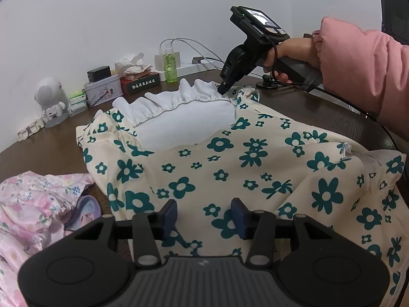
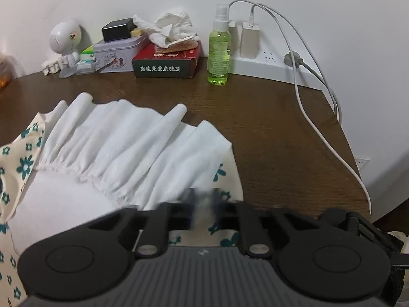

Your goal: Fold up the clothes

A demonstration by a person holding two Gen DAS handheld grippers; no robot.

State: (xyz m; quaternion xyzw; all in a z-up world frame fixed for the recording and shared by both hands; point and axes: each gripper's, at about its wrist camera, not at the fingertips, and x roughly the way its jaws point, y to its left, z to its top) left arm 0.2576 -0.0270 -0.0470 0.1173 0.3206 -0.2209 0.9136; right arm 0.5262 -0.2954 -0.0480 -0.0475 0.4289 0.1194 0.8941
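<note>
Pink garment (image 1: 33, 204): a crumpled pink floral piece lies in a heap at the table's left edge, unfolded and untouched by either tool.

Left gripper (image 1: 204, 220): held low over the near part of the dress, its blue-padded fingers (image 1: 170, 217) spread apart with only fabric visible below the gap; it grips nothing.

Floral dress (image 1: 230, 168): a cream dress printed with green flowers sprawls across the middle of the dark wooden table (image 1: 319, 117), rumpled, its white lining (image 1: 191, 120) turned up and exposed toward the wall.

White ruffle (image 2: 122, 143): the gathered hem of the lining fans out on the tabletop just short of the clutter along the wall.

Clutter: a small white robot figure (image 2: 65, 41), a tin box (image 2: 117, 53), a red carton (image 2: 166, 61) and a green spray bottle (image 2: 218, 53) stand near the wall, apart from the cloth.

Right gripper (image 1: 223, 87): tilted down at the dress's far right corner, tip meeting the ruffle's end; in its own camera the fingers are blurred, close together with pale cloth between them, so a pinch on the hem seems likely but I cannot tell for certain.

Progress: early by the look of it. No neat fold shows in the dress, which appears still to need spreading; the pink piece waits.
</note>
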